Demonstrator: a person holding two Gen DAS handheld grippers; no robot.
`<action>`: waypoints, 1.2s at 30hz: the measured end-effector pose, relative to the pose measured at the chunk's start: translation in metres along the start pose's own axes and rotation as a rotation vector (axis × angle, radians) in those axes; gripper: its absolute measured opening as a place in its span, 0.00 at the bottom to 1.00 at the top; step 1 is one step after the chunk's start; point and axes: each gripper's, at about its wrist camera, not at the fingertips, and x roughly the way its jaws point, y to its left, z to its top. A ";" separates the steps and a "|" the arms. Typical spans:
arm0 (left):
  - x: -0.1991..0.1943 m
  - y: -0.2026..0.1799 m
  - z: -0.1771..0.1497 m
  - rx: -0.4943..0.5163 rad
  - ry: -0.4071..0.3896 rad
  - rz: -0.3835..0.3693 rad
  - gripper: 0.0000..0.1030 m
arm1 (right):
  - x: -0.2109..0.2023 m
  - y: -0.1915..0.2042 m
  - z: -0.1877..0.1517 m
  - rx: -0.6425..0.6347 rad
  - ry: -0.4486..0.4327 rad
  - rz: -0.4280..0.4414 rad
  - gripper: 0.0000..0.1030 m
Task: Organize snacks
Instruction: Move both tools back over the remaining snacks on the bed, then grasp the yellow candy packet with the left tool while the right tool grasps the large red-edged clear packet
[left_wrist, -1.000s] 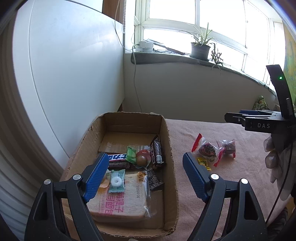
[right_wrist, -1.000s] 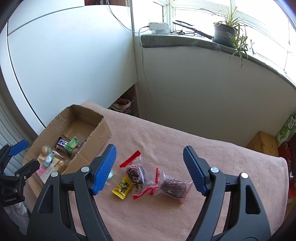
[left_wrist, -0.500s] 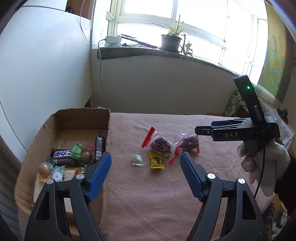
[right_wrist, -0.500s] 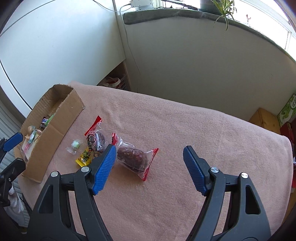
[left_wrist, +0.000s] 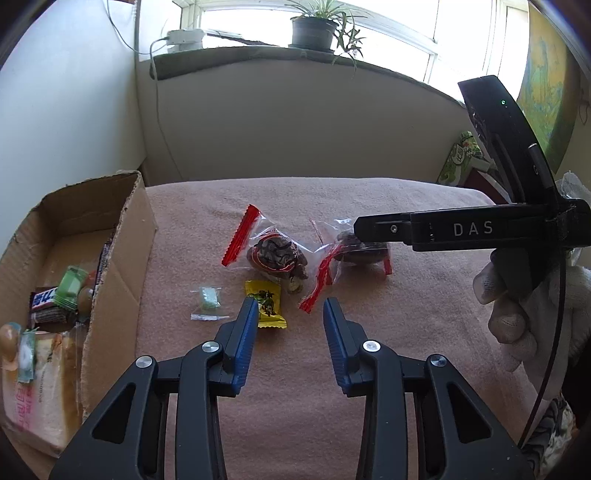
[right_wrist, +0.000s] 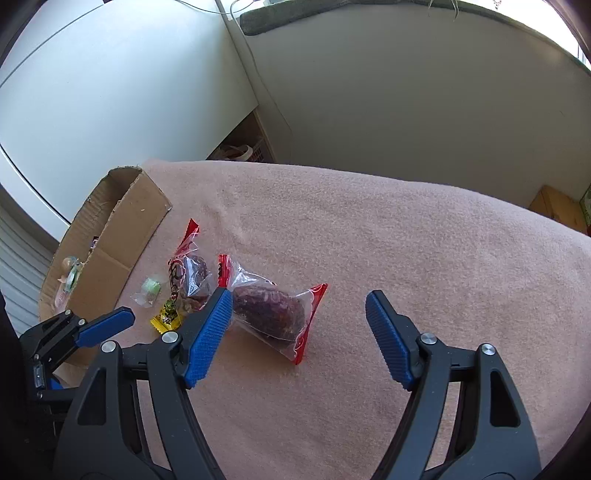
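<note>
Left wrist view shows the yellow candy (left_wrist: 266, 303) on the pink blanket (left_wrist: 295, 387) just beside the cardboard box (left_wrist: 125, 258), the left gripper (left_wrist: 289, 308) empty above it, jaws just narrowed, while the right gripper (right_wrist: 297, 295) hangs spread, empty, over a red-edged snack bag (right_wrist: 273, 308).

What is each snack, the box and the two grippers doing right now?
Cardboard box: open on top, snacks inside.
Yellow candy: on the blanket, loose.
Green candy: on the blanket, by the box.
Left red-edged bag: sealed, lying flat.
Right red-edged bag: sealed, lying flat.
Left gripper: jaws just closing, holding nothing.
Right gripper: open wide, over the right bag.
</note>
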 end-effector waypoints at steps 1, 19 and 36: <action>0.004 0.000 0.000 0.000 0.006 0.007 0.34 | 0.003 -0.002 -0.001 0.015 0.005 0.014 0.75; 0.034 0.005 0.007 -0.024 0.057 0.015 0.25 | 0.022 -0.005 -0.001 0.069 0.025 0.110 0.75; 0.017 0.002 -0.003 -0.008 0.039 -0.033 0.24 | 0.009 -0.009 -0.010 0.135 -0.014 0.121 0.51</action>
